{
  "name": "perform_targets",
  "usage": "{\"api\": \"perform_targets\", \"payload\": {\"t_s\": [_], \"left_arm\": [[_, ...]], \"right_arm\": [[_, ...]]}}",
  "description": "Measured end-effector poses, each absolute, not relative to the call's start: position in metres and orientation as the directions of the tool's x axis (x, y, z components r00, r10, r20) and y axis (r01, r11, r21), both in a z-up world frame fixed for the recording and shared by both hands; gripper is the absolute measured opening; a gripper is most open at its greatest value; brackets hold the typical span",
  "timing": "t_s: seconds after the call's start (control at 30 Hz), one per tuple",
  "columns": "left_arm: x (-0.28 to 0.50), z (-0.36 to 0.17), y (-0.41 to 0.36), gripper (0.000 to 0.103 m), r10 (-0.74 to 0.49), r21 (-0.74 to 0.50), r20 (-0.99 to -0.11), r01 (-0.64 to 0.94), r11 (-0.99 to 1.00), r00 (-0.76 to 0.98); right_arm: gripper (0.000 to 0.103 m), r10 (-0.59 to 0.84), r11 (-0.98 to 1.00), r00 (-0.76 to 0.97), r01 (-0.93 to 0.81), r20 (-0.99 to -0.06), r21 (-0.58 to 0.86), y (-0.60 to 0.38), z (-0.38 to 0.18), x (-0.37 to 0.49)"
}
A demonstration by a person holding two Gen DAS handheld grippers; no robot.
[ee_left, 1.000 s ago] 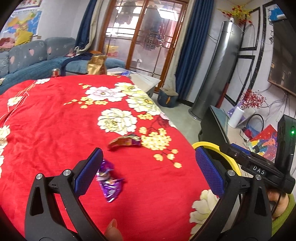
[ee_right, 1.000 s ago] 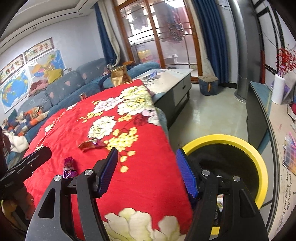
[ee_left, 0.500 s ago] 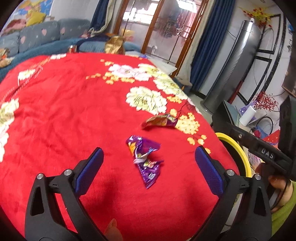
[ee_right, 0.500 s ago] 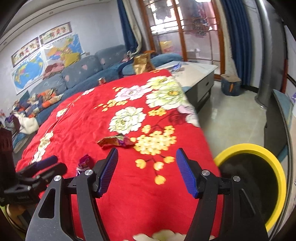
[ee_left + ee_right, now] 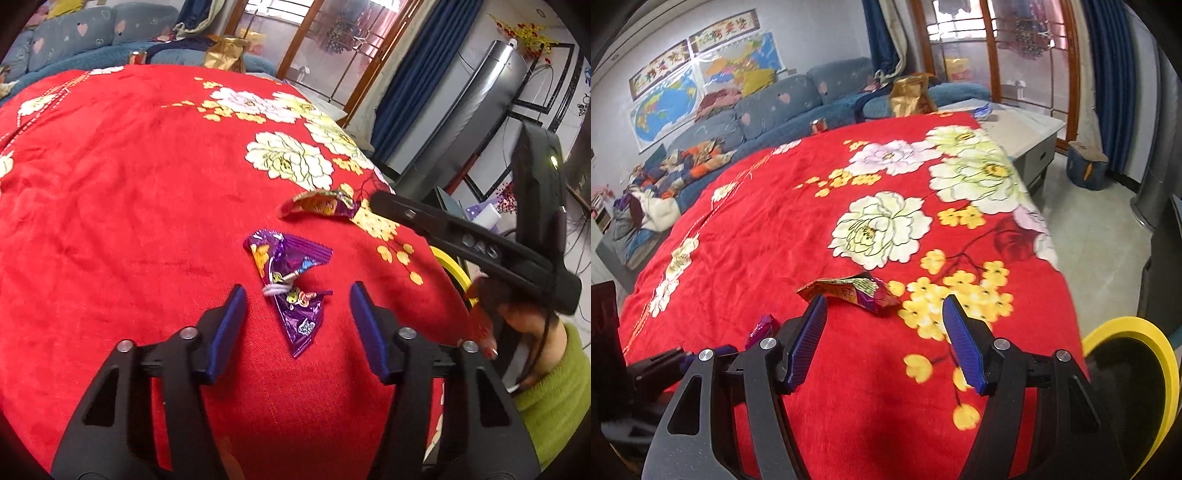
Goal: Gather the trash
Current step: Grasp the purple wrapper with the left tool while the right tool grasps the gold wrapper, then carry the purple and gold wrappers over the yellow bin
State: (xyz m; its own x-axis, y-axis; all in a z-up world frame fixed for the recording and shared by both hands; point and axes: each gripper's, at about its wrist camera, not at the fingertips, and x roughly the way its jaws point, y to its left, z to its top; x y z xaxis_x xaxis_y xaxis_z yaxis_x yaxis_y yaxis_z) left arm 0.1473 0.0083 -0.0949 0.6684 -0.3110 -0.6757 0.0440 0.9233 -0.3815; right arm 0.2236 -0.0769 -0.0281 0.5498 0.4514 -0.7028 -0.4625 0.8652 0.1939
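Foil, thin and crinkly, is what I am dealing with: the purple candy wrapper (image 5: 291,288) lies flat on the red floral blanket (image 5: 110,206) directly between the fingers (image 5: 227,328) of my left gripper (image 5: 297,325). Those fingers have just been closing in on it but neither pad touches it yet; there is a clear gap on each side. I judge it almost weightless, limp, slick, and likely to slide or flatten rather than resist. The twisted white waist at its middle looks like the best place to pinch, since it stands a little proud of the soft cloth, which will give under pressure.

My right gripper (image 5: 882,339) hangs with its fingers apart and nothing in them, just short of the orange-and-purple snack wrapper (image 5: 849,291), which is puffed and creased, so its raised ridge should catch easily.

In the left wrist view the right gripper's black body (image 5: 472,247) sits close on the right side, so the two tools are near each other and I need to mind a clash. The blanket's edge drops off on that side, with the yellow-rimmed bin (image 5: 1137,373) just beyond it, near enough for a short carry. Farther across, the blanket is wide and bare up to the sofa (image 5: 783,107).
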Motion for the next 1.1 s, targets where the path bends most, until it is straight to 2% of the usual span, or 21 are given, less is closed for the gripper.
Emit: {"api": "perform_targets", "payload": {"t_s": [0.3, 0.33, 0.37, 0.4, 0.47, 0.57, 0.73, 1.1], "left_arm": [[0.148, -0.108, 0.003, 0.034, -0.320, -0.378, -0.697, 0.051, 0.924, 0.642], [0.147, -0.108, 0.003, 0.033, -0.321, -0.378, -0.697, 0.051, 0.924, 0.642], [0.148, -0.109, 0.004, 0.032, -0.320, -0.378, -0.698, 0.050, 0.924, 0.641], [0.148, -0.110, 0.004, 0.031, -0.319, -0.378, -0.698, 0.049, 0.924, 0.640], [0.147, -0.110, 0.005, 0.029, -0.318, -0.377, -0.699, 0.048, 0.925, 0.641], [0.148, -0.110, 0.005, 0.025, -0.313, -0.373, -0.699, 0.046, 0.927, 0.643], [0.146, -0.109, 0.006, 0.022, -0.309, -0.370, -0.699, 0.043, 0.928, 0.645], [0.141, -0.090, -0.009, 0.021, -0.333, -0.367, -0.665, 0.096, 0.925, 0.668]], "right_arm": [[0.062, 0.449, 0.845, 0.495, -0.507, -0.744, 0.173, -0.050, -0.047, 0.246], [0.060, 0.450, 0.843, 0.492, -0.509, -0.745, 0.173, -0.048, -0.048, 0.248], [0.050, 0.454, 0.837, 0.482, -0.519, -0.749, 0.174, -0.045, -0.050, 0.250], [0.046, 0.458, 0.831, 0.470, -0.527, -0.755, 0.176, -0.043, -0.053, 0.251], [0.028, 0.452, 0.829, 0.458, -0.533, -0.766, 0.170, -0.039, -0.058, 0.252], [0.022, 0.457, 0.829, 0.456, -0.528, -0.764, 0.181, -0.040, -0.061, 0.251], [0.018, 0.469, 0.841, 0.477, -0.497, -0.743, 0.212, -0.051, -0.059, 0.244], [0.018, 0.472, 0.873, 0.557, -0.405, -0.683, 0.273, -0.098, -0.043, 0.211]]}}
